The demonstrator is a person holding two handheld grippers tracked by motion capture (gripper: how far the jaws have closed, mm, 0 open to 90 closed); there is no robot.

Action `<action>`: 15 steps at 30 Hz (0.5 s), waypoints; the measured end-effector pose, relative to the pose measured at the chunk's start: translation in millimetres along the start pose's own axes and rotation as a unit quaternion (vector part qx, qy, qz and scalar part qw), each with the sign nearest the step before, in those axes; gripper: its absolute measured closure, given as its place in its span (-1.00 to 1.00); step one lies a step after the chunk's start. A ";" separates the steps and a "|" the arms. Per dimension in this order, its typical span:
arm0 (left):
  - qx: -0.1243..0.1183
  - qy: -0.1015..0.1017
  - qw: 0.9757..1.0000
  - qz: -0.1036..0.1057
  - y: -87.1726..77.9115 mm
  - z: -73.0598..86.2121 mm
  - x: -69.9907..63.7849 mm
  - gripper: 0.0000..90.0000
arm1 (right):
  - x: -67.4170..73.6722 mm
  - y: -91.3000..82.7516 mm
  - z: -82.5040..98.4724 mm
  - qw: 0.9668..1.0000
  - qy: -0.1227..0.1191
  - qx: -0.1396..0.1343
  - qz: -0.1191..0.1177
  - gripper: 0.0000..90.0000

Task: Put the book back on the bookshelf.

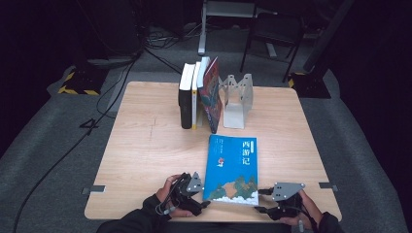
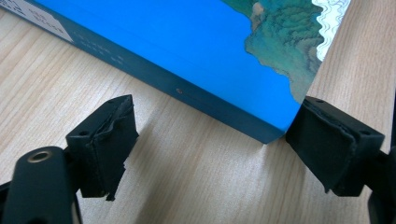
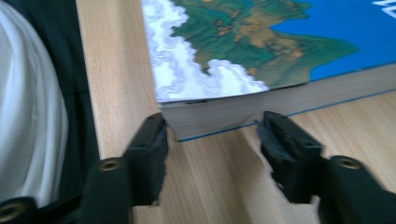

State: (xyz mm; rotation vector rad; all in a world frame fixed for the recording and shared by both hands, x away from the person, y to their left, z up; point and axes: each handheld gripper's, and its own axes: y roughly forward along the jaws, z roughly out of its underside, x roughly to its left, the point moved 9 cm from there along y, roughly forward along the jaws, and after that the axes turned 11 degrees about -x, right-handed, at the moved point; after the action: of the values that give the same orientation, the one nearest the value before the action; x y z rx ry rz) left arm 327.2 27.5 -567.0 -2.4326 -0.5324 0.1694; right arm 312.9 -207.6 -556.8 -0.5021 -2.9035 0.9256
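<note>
Blue and glossy, the thick paperback book with a mountain picture on its cover (image 1: 231,169) lies flat on the pale wooden surface (image 1: 145,145) near the person's edge, between the left claw (image 1: 204,204) and the right claw (image 1: 262,206). Behind it, well apart, a row of upright books (image 1: 197,94) leans beside a grey metal bookend (image 1: 235,99); nothing blocks the path between.

Left claw view: the left claw (image 2: 210,140) stands apart, one pad (image 2: 327,140) touching the book's (image 2: 187,42) near corner. Likely hefty, stiff through the spine (image 2: 187,91), its slick cover liable to slip.

Right claw view: the right claw (image 3: 212,135) gapes at the page block (image 3: 261,105), not pressing. Pinching the full thickness near a corner looks best.
</note>
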 end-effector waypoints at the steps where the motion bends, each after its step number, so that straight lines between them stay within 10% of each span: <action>1: 0.002 0.005 1.000 -0.001 -0.6 -0.2 0.2 -0.60 | -0.8 -1.9 0.3 1.000 0.004 -0.002 -0.004 -0.09; 6: 0.008 -0.003 1.000 0.018 -4.0 0.4 1.7 -0.41 | -11.3 -8.8 5.1 1.000 0.006 -0.004 0.008 -0.11; 15: 0.007 -0.027 1.000 -0.011 -9.9 4.9 17.6 -0.37 | -25.9 4.2 1.7 0.998 0.022 0.002 0.056 -0.23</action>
State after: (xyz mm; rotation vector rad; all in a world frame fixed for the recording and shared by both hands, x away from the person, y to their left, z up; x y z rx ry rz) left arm 338.7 44.7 -564.6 -2.4130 -0.5808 0.2300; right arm 338.4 -213.7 -559.4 -0.6832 -2.8583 0.9212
